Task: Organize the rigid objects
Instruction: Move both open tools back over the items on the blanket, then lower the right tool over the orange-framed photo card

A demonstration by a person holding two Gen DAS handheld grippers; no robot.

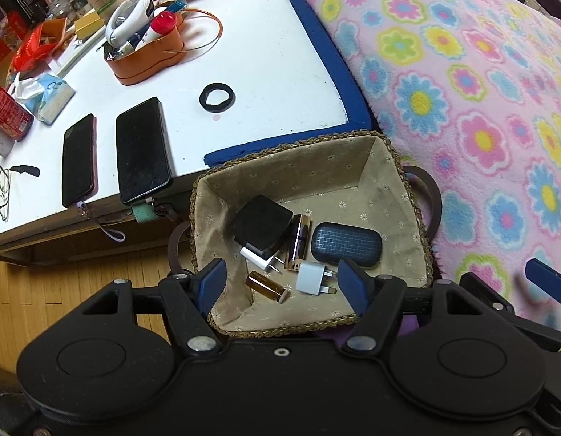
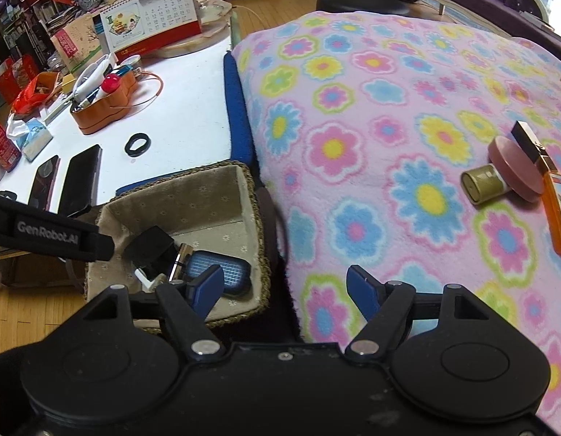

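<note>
A woven basket point(image 1: 386, 160) with cloth lining holds a black box point(image 1: 261, 227), a white plug point(image 1: 257, 258), a white charger point(image 1: 311, 278), a brown vial point(image 1: 266, 285), a gold-black tube point(image 1: 298, 241) and a dark blue case point(image 1: 346, 243). My left gripper point(image 1: 282, 283) is open and empty just above the basket. My right gripper point(image 2: 286, 290) is open and empty over the basket's point(image 2: 255, 196) right edge and the blanket. On the floral blanket point(image 2: 389, 127) lie a gold-capped bottle point(image 2: 482, 183), a pink round lid point(image 2: 516, 169), a black-gold tube point(image 2: 531, 141) and an orange package point(image 2: 558, 210).
A white table point(image 1: 266, 54) holds two phones point(image 1: 144, 150), a black ring point(image 1: 217, 97), an orange organizer point(image 1: 149, 51), tissues and glasses. A calendar point(image 2: 153, 18) stands at the back. The left gripper's arm point(image 2: 51, 230) crosses the right wrist view. Wooden floor lies below.
</note>
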